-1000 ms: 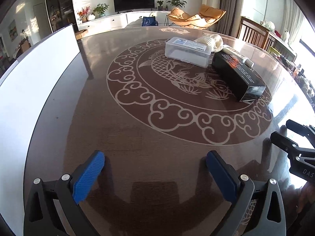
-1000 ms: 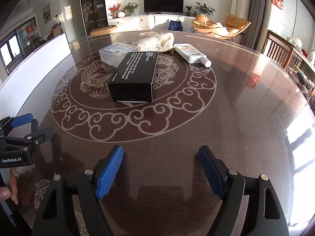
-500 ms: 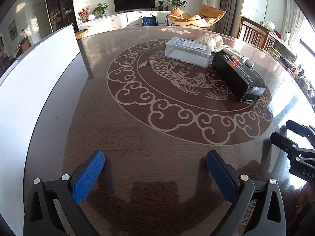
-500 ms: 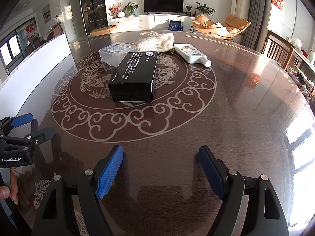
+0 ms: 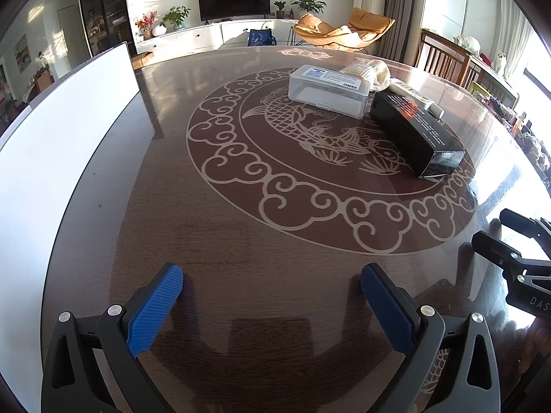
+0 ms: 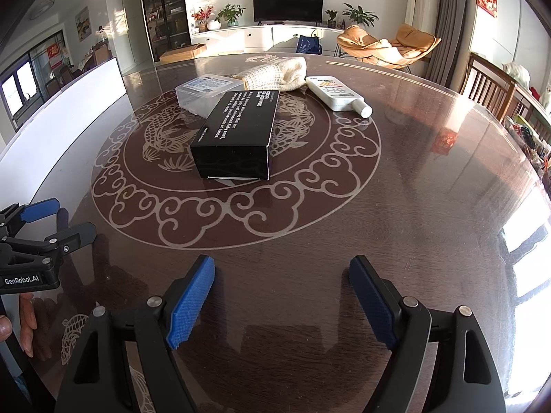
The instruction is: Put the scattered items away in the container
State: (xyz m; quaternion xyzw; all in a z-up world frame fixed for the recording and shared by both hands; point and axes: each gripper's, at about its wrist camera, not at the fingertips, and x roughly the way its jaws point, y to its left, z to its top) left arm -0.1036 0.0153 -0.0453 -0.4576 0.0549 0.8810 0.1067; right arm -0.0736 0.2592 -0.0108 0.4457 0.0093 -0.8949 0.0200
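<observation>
Well beyond both gaping jaws, black box [image 6: 237, 130] fronting clear case [image 6: 206, 91].

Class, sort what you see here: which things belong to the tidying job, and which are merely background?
Belong to the job:
black rectangular cardboard box
clear lidded plastic case
cream knitted cloth
white plastic squeeze tube
white-walled container

Merely background:
dark round patterned table
black television
orange lounge chair
wooden dining chair
</observation>
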